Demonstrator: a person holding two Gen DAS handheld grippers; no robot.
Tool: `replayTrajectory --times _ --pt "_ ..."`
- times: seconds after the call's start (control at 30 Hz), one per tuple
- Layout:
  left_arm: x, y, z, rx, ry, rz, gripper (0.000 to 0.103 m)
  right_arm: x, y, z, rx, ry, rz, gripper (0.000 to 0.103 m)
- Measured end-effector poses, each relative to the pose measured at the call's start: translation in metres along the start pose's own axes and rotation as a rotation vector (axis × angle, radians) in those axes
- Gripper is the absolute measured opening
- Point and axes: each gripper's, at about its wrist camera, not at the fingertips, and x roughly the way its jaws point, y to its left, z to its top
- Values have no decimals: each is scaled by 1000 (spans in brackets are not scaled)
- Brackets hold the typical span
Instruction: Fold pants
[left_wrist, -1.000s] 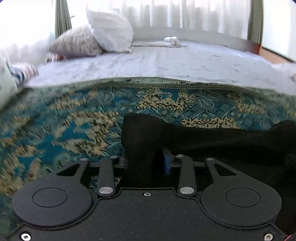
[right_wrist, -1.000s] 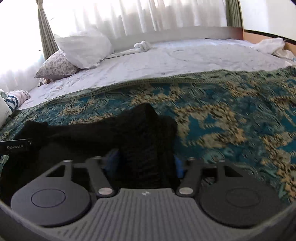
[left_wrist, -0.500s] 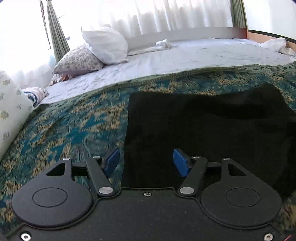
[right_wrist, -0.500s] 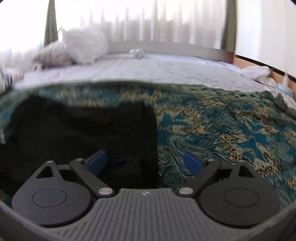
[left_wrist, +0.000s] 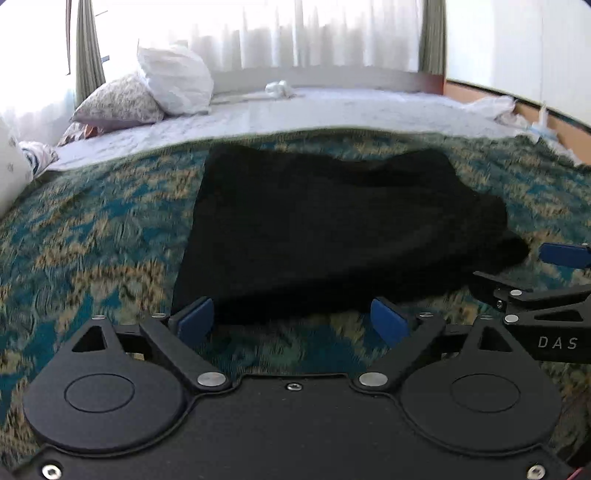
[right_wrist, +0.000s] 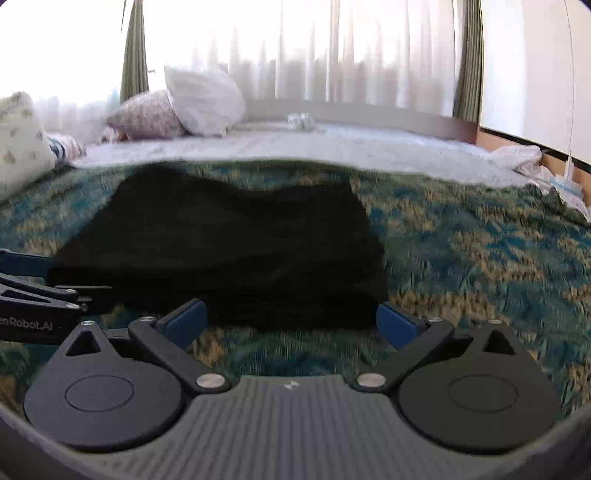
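The black pants (left_wrist: 332, 221) lie folded into a flat, roughly rectangular bundle on the teal patterned bedspread (left_wrist: 92, 240); they also show in the right wrist view (right_wrist: 236, 251). My left gripper (left_wrist: 291, 323) is open and empty, just in front of the bundle's near edge, toward its left part. My right gripper (right_wrist: 291, 321) is open and empty, just in front of the near edge toward the bundle's right end. The right gripper's fingers (left_wrist: 561, 254) show at the right edge of the left wrist view, beside the bundle's right corner.
Pillows (left_wrist: 173, 85) lie at the far left on the white sheet (left_wrist: 332, 110). A small white cloth (left_wrist: 279, 88) lies near the headboard. Crumpled white items (right_wrist: 517, 158) lie at the bed's right edge. Curtained windows stand behind.
Both grippers let go of the pants, opened wide and drew back toward me. The pants now rest flat on the bedspread as a folded bundle.
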Motion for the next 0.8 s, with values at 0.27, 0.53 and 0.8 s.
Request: replayTrajectory --times 0.27,0.53,0.8 --pt "15 14 -10 -99 36 13 103 15 12 -11 -57 58 -10 103" --pt "15 11 -13 -85 15 31 103 16 7 -14 -27 56 1 103" --pt "15 12 -14 -90 10 25 103 15 6 -14 -25 47 -4 103"
